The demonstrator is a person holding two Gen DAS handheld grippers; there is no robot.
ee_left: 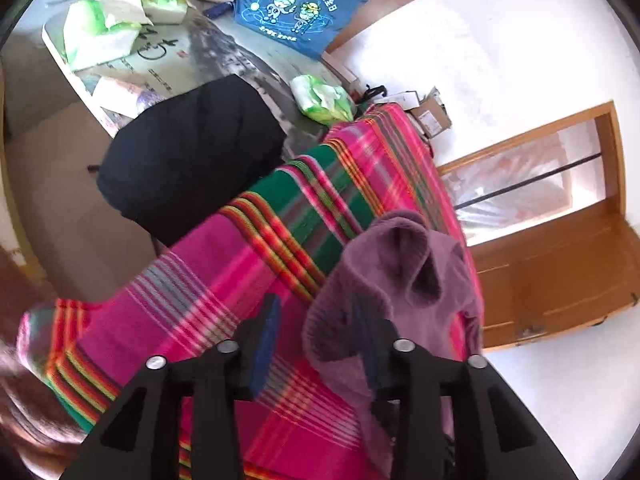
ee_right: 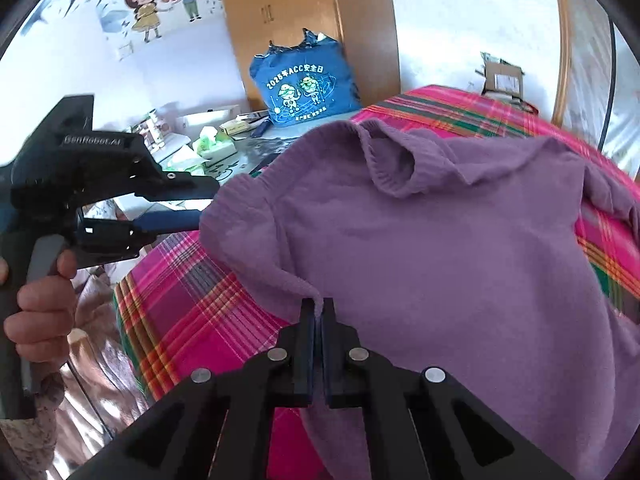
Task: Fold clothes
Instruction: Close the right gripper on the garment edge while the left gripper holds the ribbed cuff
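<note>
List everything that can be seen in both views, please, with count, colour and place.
sweater: one, purple, lying on the blanket
blanket: one, pink plaid with green stripes, spread under the sweater
dark garment: one, black, folded beyond the blanket
bag: one, blue with a cartoon print, at the table's far end
tissue packs: several, green and white, on the table
box: one, brown cardboard, behind the blanket
cabinet: one, wooden, behind the bag
left hand-held gripper: one, black, open beside the sweater's edge
right hand-held gripper: one, black, shut on the sweater's edge
hand: one, holding the left gripper's handle
</note>
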